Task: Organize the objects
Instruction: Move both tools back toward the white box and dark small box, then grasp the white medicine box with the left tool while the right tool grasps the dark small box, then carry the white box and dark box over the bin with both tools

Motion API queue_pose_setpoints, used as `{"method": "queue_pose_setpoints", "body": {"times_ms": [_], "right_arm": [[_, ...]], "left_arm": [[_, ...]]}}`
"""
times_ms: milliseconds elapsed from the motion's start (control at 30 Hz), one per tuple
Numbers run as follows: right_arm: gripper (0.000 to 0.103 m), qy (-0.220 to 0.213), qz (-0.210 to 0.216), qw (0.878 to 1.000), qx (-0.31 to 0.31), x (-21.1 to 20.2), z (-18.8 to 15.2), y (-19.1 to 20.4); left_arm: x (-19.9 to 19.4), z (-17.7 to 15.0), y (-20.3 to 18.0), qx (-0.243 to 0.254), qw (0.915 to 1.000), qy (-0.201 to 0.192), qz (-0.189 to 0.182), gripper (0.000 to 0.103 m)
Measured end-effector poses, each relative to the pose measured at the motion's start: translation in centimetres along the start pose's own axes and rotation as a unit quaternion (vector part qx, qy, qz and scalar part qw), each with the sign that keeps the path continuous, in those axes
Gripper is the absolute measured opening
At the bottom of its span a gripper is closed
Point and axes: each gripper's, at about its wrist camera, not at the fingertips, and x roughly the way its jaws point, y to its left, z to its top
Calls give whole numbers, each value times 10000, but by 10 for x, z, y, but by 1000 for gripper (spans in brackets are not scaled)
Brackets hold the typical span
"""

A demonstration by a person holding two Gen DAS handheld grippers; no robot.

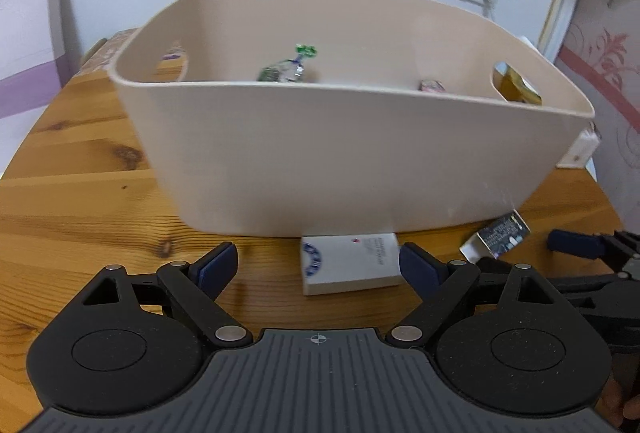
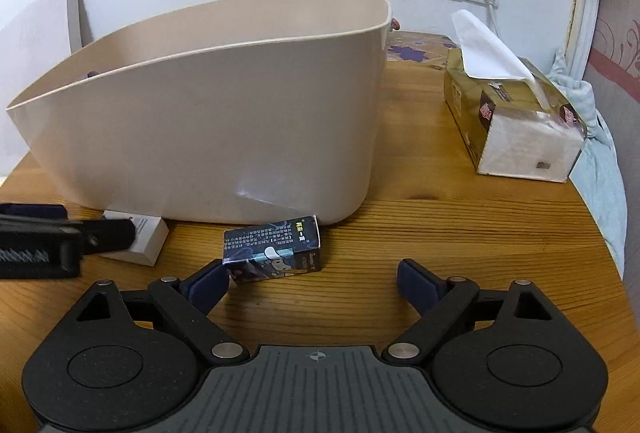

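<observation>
Wooden boards with dark knots are making up the brown table point(image 1: 76, 193), and a big beige plastic tub point(image 1: 340, 161) is sitting on it. From the left wrist view, the left gripper point(image 1: 319, 265) is hanging just above the table with its two blue-padded fingers point(image 1: 218, 267) spread wide apart and holding nothing. A small white flat box with blue print point(image 1: 350, 267) is lying on the table between those fingers, touching the front wall of the tub. Inside the tub, a little green and silver wrapped packet point(image 1: 286, 67) and a small pinkish wrapped thing point(image 1: 432, 85) are lying at the bottom. A small dark blue box with white writing point(image 1: 498, 235) is sitting to the right, near the tub's corner.

From the right wrist view, the right gripper point(image 2: 313, 283) is also standing wide open and holding nothing. The dark blue box point(image 2: 274, 251) is lying on its side just in front of the tub point(image 2: 208, 137), close to the gripper's left finger point(image 2: 206, 285). The white box point(image 2: 150, 233) is lying farther left, partly hidden behind the left gripper point(image 2: 60, 239). A gold tissue box with a white tissue sticking up point(image 2: 512, 121) is sitting well apart on the right side of the table point(image 2: 440, 233)
</observation>
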Motion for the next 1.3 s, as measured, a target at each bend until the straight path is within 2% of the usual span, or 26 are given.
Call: {"method": "queue_pose_setpoints", "body": {"times_ms": [200, 467, 600, 667, 800, 900, 1300], "right_arm": [[98, -34, -118, 9997, -230, 3, -3, 8], [98, -128, -155, 9992, -351, 10, -1, 7], [90, -184, -128, 9990, -399, 11, 0, 7], [85, -201, -82, 9989, -420, 10, 0, 8], [61, -244, -71, 9990, -376, 8, 2, 9], [47, -253, -55, 9990, -357, 6, 3, 11], [47, -170, -50, 9996, -209, -11, -2, 10]], "left_arm": [[13, -1, -9, 9, 9999, 165, -3, 89], [23, 2, -8, -39, 9997, 237, 111, 89], [25, 4, -8, -37, 9996, 221, 146, 88], [25, 5, -8, -24, 9997, 204, 143, 78], [22, 7, -7, 32, 9997, 173, 194, 61], [22, 8, -3, -25, 9998, 185, 104, 60], [10, -1, 6, -157, 9997, 177, -62, 60]]}}
